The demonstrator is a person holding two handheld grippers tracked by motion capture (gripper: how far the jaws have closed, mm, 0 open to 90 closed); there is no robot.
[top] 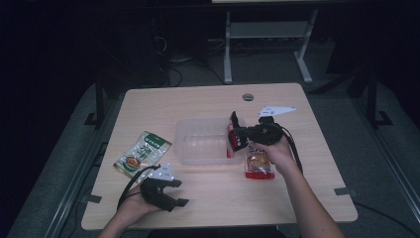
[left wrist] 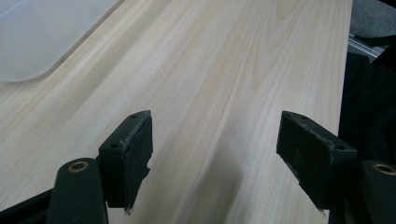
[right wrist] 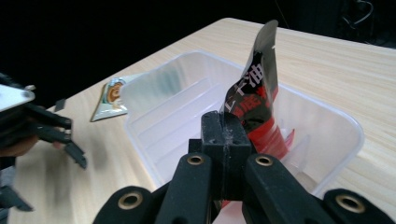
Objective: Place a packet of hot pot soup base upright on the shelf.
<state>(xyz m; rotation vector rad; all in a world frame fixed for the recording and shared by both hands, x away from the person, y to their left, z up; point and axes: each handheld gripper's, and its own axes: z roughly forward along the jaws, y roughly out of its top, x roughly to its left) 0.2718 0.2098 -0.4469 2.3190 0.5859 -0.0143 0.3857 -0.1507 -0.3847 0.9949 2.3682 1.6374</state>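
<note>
Jaws of the right gripper [right wrist: 224, 140] are pressed together on a red and black snack packet [right wrist: 254, 100], holding it upright inside the right end of the clear plastic tub [top: 198, 144] at mid-table. Just right of the tub lies another red packet [top: 259, 166], partly under the right hand, and a green sachet [top: 142, 152] lies to the tub's left. Near the front edge the left gripper [left wrist: 215, 149] hangs with jaws spread, seemingly just above the bare wooden table [left wrist: 224, 70]

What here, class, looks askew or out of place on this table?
Nothing is spilled or damaged. The red packet stands on end, pinched by the right tongs over the clear tub, its top curling. Another red packet lies beside the tub, and the green packet lies slanted. The left tongs are open.
</note>
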